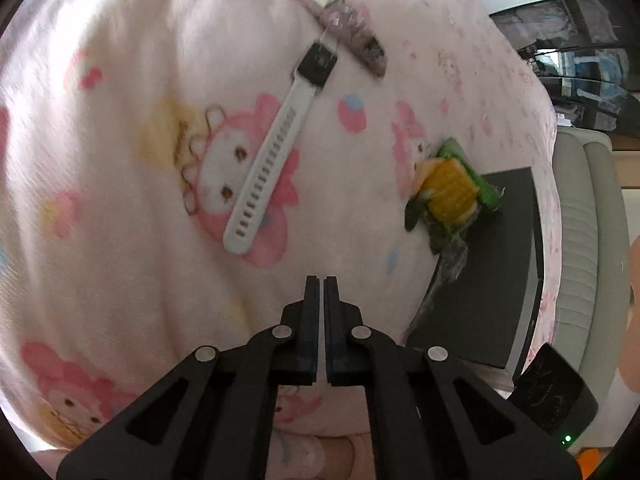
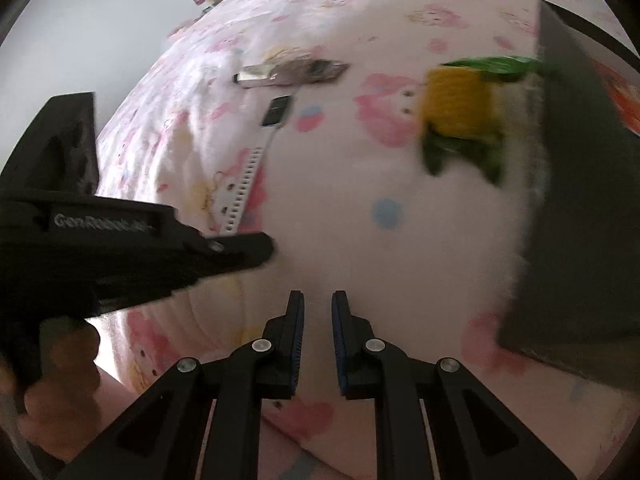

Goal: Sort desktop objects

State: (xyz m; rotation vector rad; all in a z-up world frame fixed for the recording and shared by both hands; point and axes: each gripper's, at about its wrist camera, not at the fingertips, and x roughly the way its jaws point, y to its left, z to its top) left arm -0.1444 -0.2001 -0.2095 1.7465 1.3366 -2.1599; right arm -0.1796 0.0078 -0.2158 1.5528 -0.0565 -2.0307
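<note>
A white-strapped smartwatch [image 1: 276, 148] lies on the pink cartoon-print blanket [image 1: 120, 200]; it also shows in the right wrist view [image 2: 256, 160]. Beyond it lies a silvery-pink sachet [image 1: 336, 16], also in the right wrist view [image 2: 292, 72]. A wrapped yellow and green corn snack [image 1: 448, 196] rests against a dark box [image 1: 488, 272]; the corn [image 2: 464, 116] and the box [image 2: 576, 220] show in the right wrist view. My left gripper [image 1: 321, 280] is shut and empty, short of the watch strap. It enters the right wrist view [image 2: 240, 248] from the left. My right gripper [image 2: 318, 300] is slightly open and empty.
Grey cushioned furniture [image 1: 588, 240] and a dark shelf [image 1: 580, 60] lie past the blanket's right edge. A black device with a green light [image 1: 556, 404] sits at lower right. A white wall [image 2: 100, 20] rises behind the blanket.
</note>
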